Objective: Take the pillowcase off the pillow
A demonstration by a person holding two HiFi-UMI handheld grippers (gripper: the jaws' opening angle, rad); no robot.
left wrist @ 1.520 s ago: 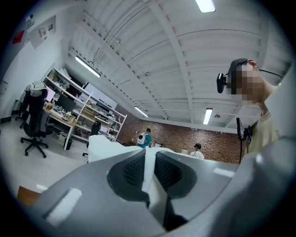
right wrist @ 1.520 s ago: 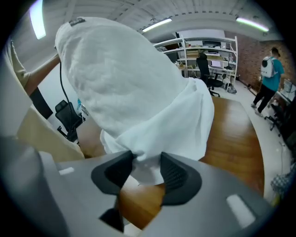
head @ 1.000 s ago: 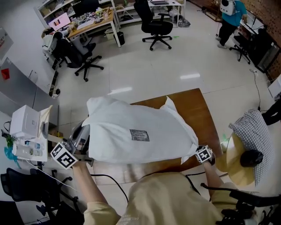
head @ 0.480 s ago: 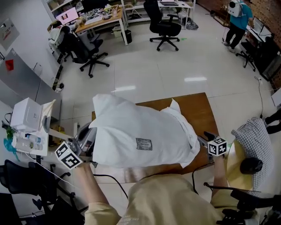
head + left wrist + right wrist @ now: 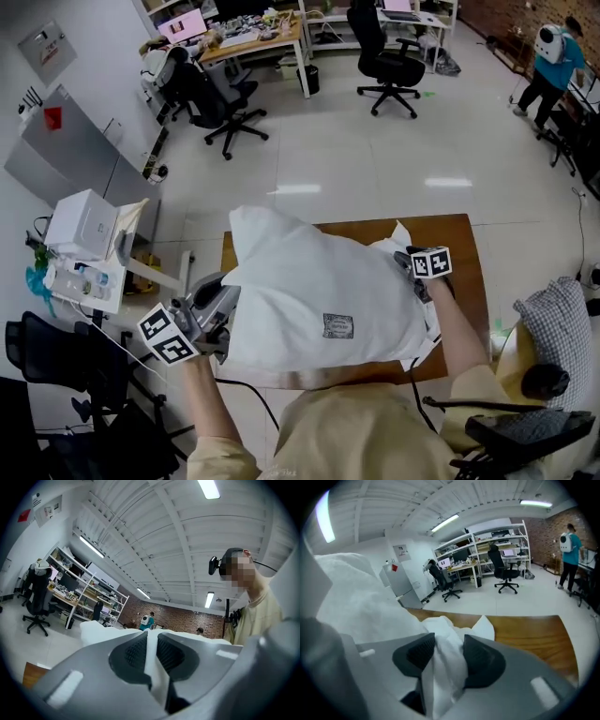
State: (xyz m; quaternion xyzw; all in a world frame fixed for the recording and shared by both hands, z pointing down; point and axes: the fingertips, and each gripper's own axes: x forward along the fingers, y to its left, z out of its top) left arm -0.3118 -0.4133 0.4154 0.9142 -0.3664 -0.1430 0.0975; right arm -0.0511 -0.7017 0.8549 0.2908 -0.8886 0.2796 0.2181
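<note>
L gripper (image 5: pixel 152 651) pinches pillowcase (image 5: pixel 319 281) – R gripper (image 5: pixel 449 656) (jaws just closing) clamps a bunch of it.

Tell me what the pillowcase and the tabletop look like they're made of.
Pillowcase: white matte woven cloth, perhaps cotton; it creases and bunches softly. Tabletop: brown wood or wood-look veneer, faint sheen; grain streaks show.
</note>
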